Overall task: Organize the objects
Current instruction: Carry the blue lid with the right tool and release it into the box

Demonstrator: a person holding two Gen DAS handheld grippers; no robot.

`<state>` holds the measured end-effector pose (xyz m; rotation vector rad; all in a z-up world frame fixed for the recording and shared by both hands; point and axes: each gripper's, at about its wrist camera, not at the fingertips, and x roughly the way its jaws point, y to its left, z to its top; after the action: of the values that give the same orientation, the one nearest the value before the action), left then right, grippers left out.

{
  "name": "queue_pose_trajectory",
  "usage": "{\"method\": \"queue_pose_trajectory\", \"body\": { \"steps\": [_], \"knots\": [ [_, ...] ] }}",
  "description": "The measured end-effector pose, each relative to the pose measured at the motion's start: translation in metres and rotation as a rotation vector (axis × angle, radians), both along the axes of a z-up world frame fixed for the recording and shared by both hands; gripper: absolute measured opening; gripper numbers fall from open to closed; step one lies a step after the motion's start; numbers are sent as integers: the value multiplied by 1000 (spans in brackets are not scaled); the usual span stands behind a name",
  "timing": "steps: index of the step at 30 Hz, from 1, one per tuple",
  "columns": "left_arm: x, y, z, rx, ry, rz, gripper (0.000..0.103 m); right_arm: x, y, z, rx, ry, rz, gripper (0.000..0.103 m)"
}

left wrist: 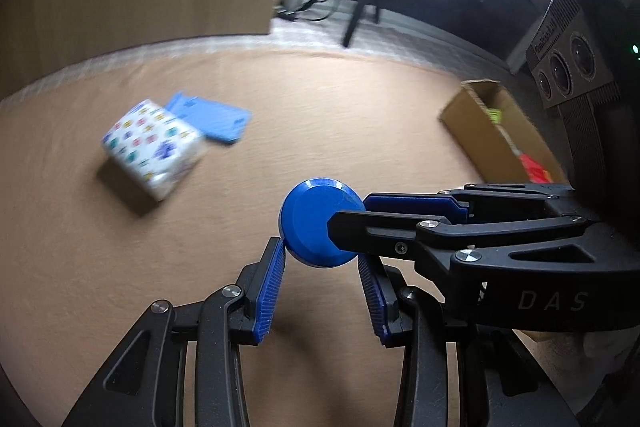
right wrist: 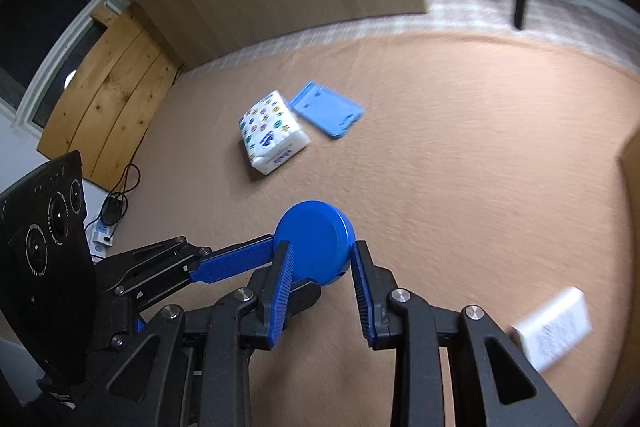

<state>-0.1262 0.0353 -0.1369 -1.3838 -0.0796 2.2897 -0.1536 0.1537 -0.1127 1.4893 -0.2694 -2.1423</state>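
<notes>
The tan carpet [right wrist: 460,131] carries a patterned tissue pack [right wrist: 272,133] and a light blue flat case [right wrist: 326,114] well ahead, with a cardboard box [left wrist: 496,131] off to the right. Above the carpet, the blue round tin [left wrist: 318,223] is pinched by both tongs at once: the left gripper [left wrist: 322,259] across its lower edge, the right gripper [right wrist: 322,261] across its body. Judging by the task, the tin probably belongs in the box, so both hands should travel together, evenly squeezed, or it may twist loose.
</notes>
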Motion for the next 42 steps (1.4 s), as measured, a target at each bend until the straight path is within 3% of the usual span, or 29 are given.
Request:
{"method": "queue_pose_trajectory", "body": {
  "steps": [12, 24, 32, 42],
  "knots": [
    [28, 129, 39, 43, 62, -188, 41, 52, 133, 35, 6, 70, -192, 27],
    [50, 245, 38, 55, 50, -362, 41, 93, 237, 33, 4, 60, -361, 27],
    [63, 287, 30, 57, 26, -435, 40, 112, 277, 25, 8, 43, -428, 27],
    [74, 299, 25, 33, 21, -467, 42, 121, 285, 23, 16, 46, -440, 27]
  ]
}}
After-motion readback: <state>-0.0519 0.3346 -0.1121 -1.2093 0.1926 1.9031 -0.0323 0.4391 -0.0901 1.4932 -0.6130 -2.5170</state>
